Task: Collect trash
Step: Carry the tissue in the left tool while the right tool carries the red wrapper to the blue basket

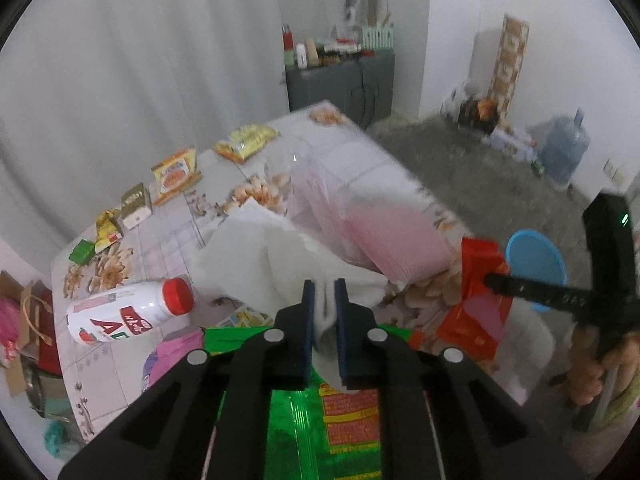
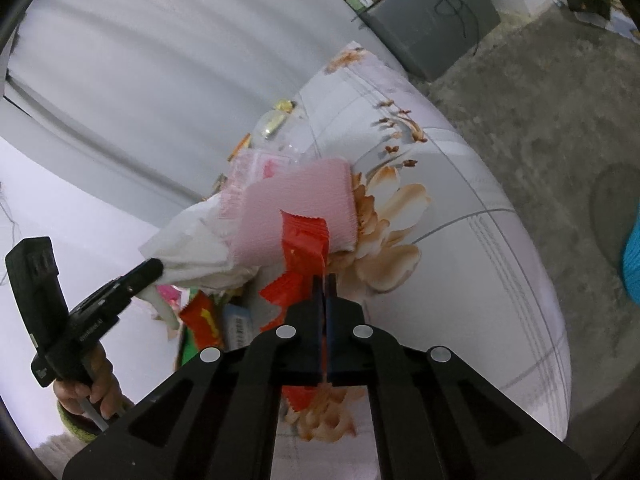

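My left gripper (image 1: 325,285) is shut on a white plastic bag (image 1: 256,256) that lies crumpled on the flowered table (image 1: 360,152). My right gripper (image 2: 325,280) is shut on a red wrapper (image 2: 304,240), held above the table edge; the wrapper also shows in the left wrist view (image 1: 478,280). A pink cloth (image 1: 392,240) lies beside the white bag, also in the right wrist view (image 2: 296,192). A white bottle with a red cap (image 1: 128,312) lies on its side at left. A green packet (image 1: 304,408) lies under my left gripper.
Several snack packets and small boxes (image 1: 176,172) lie along the table's far left side. A clear plastic cup (image 1: 292,160) stands behind the cloth. A blue basin (image 1: 536,260) sits on the grey floor at right. A grey cabinet (image 1: 340,80) stands at the back.
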`<state>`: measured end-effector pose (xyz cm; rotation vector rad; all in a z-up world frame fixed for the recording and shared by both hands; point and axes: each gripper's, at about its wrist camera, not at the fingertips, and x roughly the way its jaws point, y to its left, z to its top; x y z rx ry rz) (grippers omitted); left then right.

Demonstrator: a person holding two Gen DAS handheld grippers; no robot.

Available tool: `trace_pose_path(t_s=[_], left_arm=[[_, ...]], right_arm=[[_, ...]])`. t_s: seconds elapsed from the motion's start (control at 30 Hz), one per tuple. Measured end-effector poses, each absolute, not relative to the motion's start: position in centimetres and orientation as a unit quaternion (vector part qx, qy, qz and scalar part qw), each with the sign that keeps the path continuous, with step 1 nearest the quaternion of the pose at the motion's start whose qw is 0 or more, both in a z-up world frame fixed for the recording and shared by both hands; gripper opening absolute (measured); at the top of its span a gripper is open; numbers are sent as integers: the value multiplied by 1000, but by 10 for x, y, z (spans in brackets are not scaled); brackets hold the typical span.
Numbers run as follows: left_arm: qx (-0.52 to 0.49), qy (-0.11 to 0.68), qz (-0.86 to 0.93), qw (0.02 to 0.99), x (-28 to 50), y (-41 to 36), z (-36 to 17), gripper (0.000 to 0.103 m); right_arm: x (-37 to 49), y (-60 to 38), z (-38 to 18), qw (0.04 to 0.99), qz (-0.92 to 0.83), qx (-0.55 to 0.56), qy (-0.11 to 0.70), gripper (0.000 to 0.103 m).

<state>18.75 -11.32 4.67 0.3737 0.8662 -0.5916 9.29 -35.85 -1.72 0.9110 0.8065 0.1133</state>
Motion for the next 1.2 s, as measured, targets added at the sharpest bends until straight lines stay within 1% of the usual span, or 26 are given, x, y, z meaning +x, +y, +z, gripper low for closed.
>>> trace_pose_path(t_s=[0.23, 0.57, 0.67, 0.77, 0.87, 1.03, 1.2], left_arm=[[127, 378, -294, 869, 172, -86, 89, 9], [-52, 381, -376, 843, 174, -58, 132, 9], [-77, 380, -398, 831, 171, -64, 139, 9], [-90, 384, -433, 810, 165, -87, 146, 9], [-79, 398, -460, 790, 160, -118, 145, 9], [-25, 433, -506, 745, 147, -215, 132, 9], [41, 469, -540, 698, 120, -329, 102, 9]], right_arm=[[72, -359, -4, 820, 62, 445, 354, 0], [42, -363, 23, 828, 65, 461, 314, 0], [24, -373, 30, 830, 58, 470, 293, 0], [3, -387, 34, 833, 40, 479, 272, 0], [-23, -411, 31, 833, 3, 494, 251, 0], [-74, -463, 6, 813, -85, 533, 218, 0], [-114, -504, -30, 785, -172, 561, 198, 0]])
